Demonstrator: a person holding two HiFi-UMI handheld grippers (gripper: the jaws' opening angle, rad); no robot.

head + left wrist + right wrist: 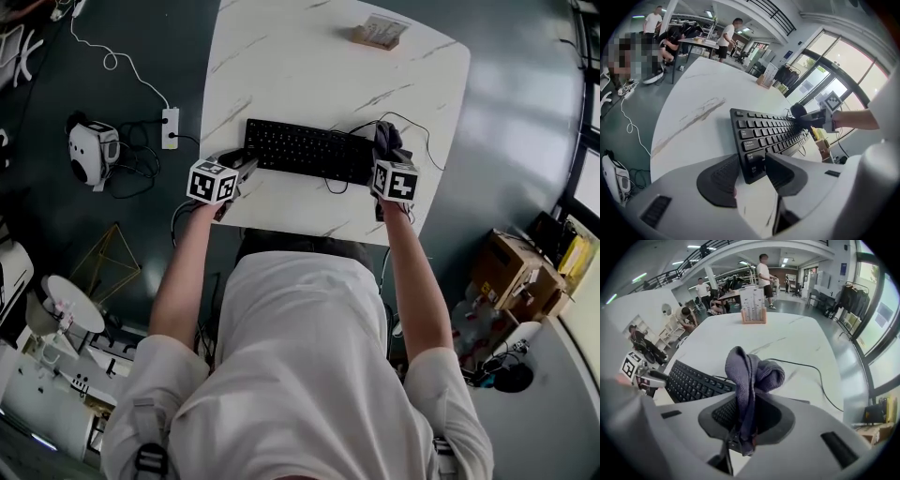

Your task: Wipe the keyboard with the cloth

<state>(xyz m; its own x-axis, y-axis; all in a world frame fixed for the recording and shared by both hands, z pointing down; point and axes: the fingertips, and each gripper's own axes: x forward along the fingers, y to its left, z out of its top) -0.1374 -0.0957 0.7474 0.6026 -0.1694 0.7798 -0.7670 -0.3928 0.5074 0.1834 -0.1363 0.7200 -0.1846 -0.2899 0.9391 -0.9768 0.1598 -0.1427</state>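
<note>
A black keyboard (309, 150) lies across the white marble table (281, 56). My left gripper (246, 167) is at its left end; in the left gripper view the jaws (752, 176) close on the keyboard's near corner (752, 161), one pad on each side. My right gripper (384, 161) hangs over the keyboard's right end, shut on a dark grey cloth (386, 138). In the right gripper view the cloth (752, 373) stands bunched up out of the jaws (745, 420), above the keys (693, 383).
A wooden card holder (380, 33) stands at the table's far edge. The keyboard's cable (417, 127) loops on the table to the right. A power strip (170, 128) lies on the floor at left, and cardboard boxes (511, 272) sit at right. People stand far behind.
</note>
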